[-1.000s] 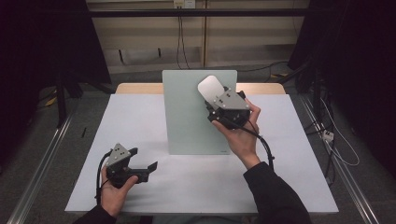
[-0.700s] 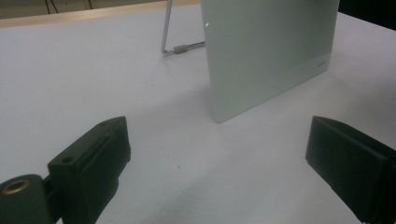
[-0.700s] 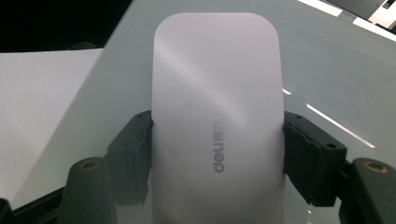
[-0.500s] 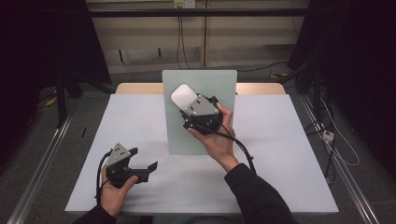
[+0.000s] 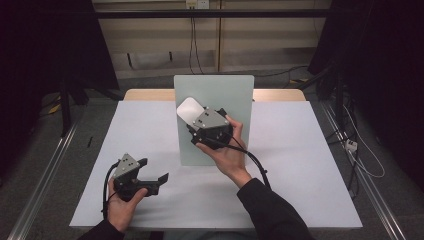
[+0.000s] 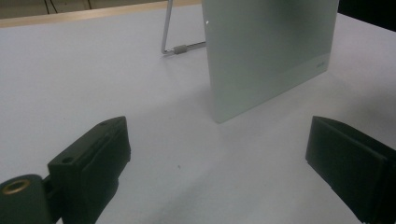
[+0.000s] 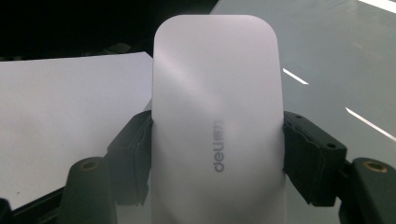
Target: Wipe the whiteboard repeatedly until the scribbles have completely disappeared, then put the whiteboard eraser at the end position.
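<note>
at the lower left of the high view the left gripper (image 5: 150, 175) rests low over the table (image 5: 310, 165), its jaws spread wide with nothing between them. toward the middle of the frame the right gripper (image 5: 192, 120) is raised in front of the board (image 5: 225, 95), jaws closed on the sides of a white eraser (image 5: 189, 110); in the right gripper view the eraser (image 7: 217, 116) reads "deli". the board stands upright at centre, propped by a wire stand (image 6: 170, 46) behind it.
</note>
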The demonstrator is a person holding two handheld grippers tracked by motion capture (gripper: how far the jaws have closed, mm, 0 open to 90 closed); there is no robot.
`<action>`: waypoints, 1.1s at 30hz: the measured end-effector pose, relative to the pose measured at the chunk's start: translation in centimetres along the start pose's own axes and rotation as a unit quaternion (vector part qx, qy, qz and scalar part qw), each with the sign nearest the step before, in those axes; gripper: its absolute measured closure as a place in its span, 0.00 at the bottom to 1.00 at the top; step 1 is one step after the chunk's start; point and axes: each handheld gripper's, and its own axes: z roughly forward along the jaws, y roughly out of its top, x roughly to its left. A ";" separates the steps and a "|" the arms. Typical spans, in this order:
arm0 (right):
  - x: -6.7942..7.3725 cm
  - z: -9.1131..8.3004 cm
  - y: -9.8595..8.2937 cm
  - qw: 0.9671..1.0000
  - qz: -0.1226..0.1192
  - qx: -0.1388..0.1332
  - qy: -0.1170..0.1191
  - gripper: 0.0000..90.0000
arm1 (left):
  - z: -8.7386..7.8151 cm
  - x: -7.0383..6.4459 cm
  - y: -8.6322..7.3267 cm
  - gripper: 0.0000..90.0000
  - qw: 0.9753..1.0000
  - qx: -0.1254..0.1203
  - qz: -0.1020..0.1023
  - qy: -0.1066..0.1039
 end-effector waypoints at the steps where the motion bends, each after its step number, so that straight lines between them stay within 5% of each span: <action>1: -0.1 -0.1 -0.1 1.000 0.002 0.000 0.001 0.35 | 0.0 0.0 0.0 0.07 1.000 0.000 0.000 0.000; 14: -2.0 -2.0 -0.9 1.000 0.018 0.000 -0.007 0.35 | 0.2 0.1 -0.1 0.07 1.000 0.004 -0.006 0.001; 33: -2.9 -3.5 -2.2 0.999 0.037 0.000 0.022 0.35 | 0.1 0.1 0.0 0.07 1.000 0.002 -0.002 0.001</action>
